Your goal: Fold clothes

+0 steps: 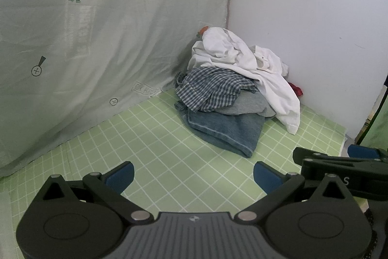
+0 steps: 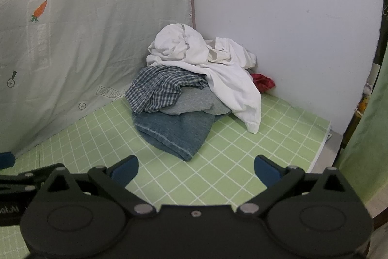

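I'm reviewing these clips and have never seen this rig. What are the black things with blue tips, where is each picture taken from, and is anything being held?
Each picture comes from a fisheye camera on a hand-held two-finger gripper, looking along its fingers. The black left gripper and black right gripper both stand open with blue pads, holding nothing. The right gripper also shows at the left view's edge. On the green checked mat lies a pile in the corner: a white shirt on top, a blue plaid garment, a grey garment, blue denim jeans and a red cloth behind it.
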Motion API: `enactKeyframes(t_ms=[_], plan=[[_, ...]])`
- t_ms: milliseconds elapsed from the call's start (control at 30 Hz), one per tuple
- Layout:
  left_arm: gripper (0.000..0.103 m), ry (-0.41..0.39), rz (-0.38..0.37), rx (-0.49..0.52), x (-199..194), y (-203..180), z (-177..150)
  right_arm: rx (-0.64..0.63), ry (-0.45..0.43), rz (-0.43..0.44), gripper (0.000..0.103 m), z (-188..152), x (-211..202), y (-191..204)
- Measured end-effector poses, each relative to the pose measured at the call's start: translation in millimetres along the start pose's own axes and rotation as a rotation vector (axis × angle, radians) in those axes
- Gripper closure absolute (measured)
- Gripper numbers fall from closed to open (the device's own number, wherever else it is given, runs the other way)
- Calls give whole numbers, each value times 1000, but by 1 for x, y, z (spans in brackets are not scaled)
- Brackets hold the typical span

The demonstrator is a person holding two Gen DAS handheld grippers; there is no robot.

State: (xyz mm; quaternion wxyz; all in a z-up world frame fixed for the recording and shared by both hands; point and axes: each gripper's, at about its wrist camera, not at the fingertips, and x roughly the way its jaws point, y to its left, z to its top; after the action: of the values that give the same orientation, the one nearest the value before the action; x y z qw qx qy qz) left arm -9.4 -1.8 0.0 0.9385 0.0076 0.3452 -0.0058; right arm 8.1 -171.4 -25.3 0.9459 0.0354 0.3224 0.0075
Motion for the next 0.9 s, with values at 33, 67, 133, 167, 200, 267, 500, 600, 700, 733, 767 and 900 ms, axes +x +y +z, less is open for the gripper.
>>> enactKeyframes(t_ms=[33, 67, 133, 167, 200, 267, 500, 600, 700, 733, 767, 900], plan=[[0, 0, -2, 1, -1, 0, 0, 0, -1, -2, 0, 0, 0, 0], [0, 2, -3, 0, -1, -1, 0, 1, -1, -4, 0, 0, -1, -1], [0, 8, -8, 1, -1, -2, 1, 8, -1, -10, 0, -1, -2, -2], [0, 12, -11, 2, 0, -3, 1, 14, -1, -14, 0, -1, -3, -3], [0, 16, -10, 1, 0, -3, 0, 21, 0, -20, 0, -1, -3, -5], [0, 26, -14, -4, 3, -4, 0, 34, 2, -35, 0, -3, -4, -9], [0, 59, -32, -21, 22, -13, -1, 74, 22, -52, 0, -18, 7, -34], [0, 71, -28, -55, 35, -19, 6, 117, 16, -26, 0, -5, 28, -50], [0, 104, -12, -85, 60, -28, 20, 84, 15, -4, 0, 13, 55, -63], [0, 117, 5, -101, 68, -32, 26, 74, 25, 9, 0, 21, 66, -69], [0, 130, 21, -118, 76, -35, 32, 68, 34, 24, 0, 30, 78, -75], [0, 150, 64, -172, 112, -49, 64, 58, 40, 65, 0, 69, 128, -100]])
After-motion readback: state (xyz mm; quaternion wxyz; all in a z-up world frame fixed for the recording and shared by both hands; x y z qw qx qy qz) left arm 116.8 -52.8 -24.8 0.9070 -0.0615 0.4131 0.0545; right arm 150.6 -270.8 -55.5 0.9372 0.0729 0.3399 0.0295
